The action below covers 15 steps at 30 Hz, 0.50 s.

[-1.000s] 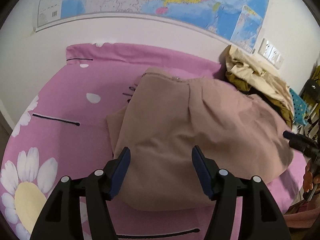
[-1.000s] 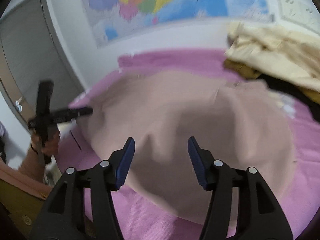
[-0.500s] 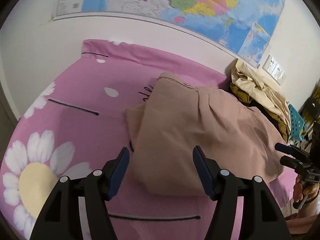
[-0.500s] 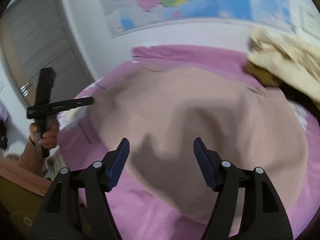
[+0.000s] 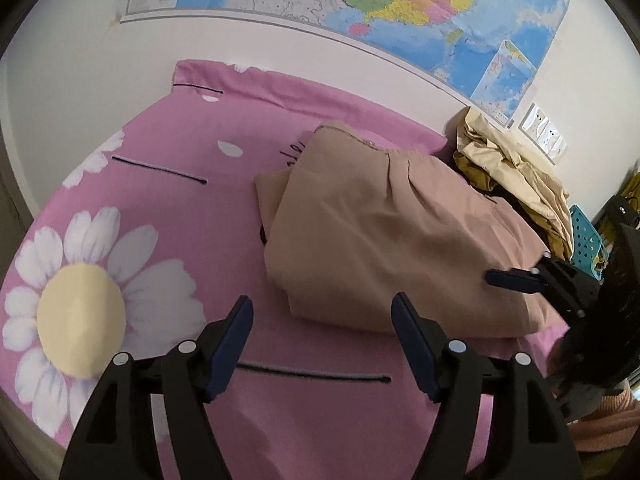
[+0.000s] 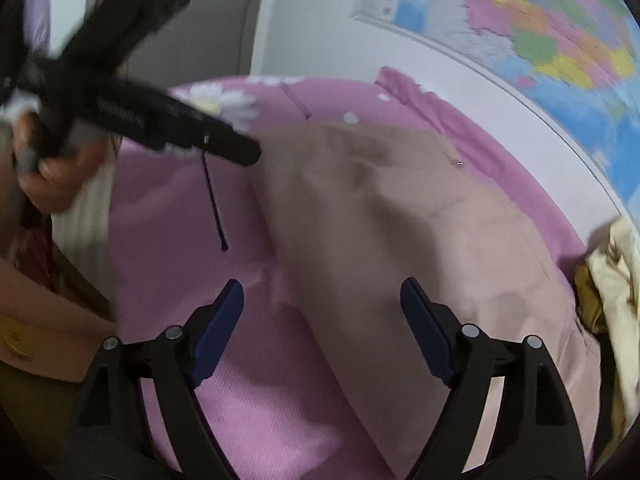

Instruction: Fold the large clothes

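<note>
A tan folded garment [image 5: 392, 240] lies in a thick bundle on the pink daisy-print bedsheet [image 5: 168, 208]. My left gripper [image 5: 322, 320] hovers over the sheet just short of the bundle's near edge, jaws opening, nothing between them. At the right edge of the left wrist view, the right gripper [image 5: 516, 280] reaches over the bundle's right end. In the right wrist view the garment [image 6: 400, 216] fills the middle, and my right gripper [image 6: 322, 304] hangs above its near edge, jaws opening and empty. The left gripper [image 6: 224, 144] shows there at upper left, held by a hand [image 6: 56, 176].
A heap of cream and mustard clothes [image 5: 516, 172] lies at the bed's far right by the wall. A teal perforated basket [image 5: 586, 236] stands beyond it. A world map [image 5: 400, 4] and wall sockets [image 5: 544, 134] hang above. A grey door [image 6: 192, 40] is at left.
Both grippers have drawn back off the garment and their jaws have widened. The right gripper swung left and rolled, so the left gripper now looms close in its view.
</note>
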Motion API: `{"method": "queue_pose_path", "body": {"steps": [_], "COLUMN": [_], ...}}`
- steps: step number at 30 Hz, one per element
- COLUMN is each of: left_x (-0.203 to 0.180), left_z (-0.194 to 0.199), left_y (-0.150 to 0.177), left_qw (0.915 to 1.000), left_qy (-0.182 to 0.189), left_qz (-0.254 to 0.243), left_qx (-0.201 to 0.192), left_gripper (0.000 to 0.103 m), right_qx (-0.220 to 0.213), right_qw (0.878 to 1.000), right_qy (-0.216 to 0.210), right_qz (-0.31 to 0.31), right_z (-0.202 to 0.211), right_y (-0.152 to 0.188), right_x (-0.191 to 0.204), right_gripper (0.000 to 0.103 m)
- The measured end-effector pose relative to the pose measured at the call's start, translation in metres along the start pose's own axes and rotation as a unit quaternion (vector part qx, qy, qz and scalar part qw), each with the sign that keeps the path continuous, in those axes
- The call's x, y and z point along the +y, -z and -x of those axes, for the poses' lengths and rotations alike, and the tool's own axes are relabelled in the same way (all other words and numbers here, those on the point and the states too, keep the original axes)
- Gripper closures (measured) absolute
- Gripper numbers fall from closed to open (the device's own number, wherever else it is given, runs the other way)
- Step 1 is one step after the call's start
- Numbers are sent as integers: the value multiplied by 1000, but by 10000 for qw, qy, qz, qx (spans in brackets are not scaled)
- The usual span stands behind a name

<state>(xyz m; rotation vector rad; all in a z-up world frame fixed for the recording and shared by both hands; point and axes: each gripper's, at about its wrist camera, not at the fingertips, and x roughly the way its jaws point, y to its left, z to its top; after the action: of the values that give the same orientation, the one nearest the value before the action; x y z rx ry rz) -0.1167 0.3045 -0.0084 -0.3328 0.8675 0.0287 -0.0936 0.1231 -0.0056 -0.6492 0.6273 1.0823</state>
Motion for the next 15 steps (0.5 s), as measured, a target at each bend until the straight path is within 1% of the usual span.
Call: {"method": "queue_pose_path", "body": {"steps": [3, 6, 10, 15], "left_x": [-5, -14, -24, -32], "left_z": [2, 2, 3, 4], "left_y": [5, 7, 6, 8], "left_qw": [10000, 9996, 9989, 9985], "left_qy": [-57, -240, -354, -332], "left_qz": [-6, -147, -317, -444], "left_qx": [9, -6, -35, -44], "left_gripper": [34, 34, 34, 34], "right_qx": [38, -61, -98, -73], "right_qw": [10000, 9998, 9992, 9997], "right_qy": [51, -28, -23, 177], "right_qz": [25, -177, -383, -130], "right_z": [-7, -3, 0, -2], "right_y": [2, 7, 9, 13], "right_x": [3, -4, -15, -3], "right_gripper": [25, 25, 25, 25]}}
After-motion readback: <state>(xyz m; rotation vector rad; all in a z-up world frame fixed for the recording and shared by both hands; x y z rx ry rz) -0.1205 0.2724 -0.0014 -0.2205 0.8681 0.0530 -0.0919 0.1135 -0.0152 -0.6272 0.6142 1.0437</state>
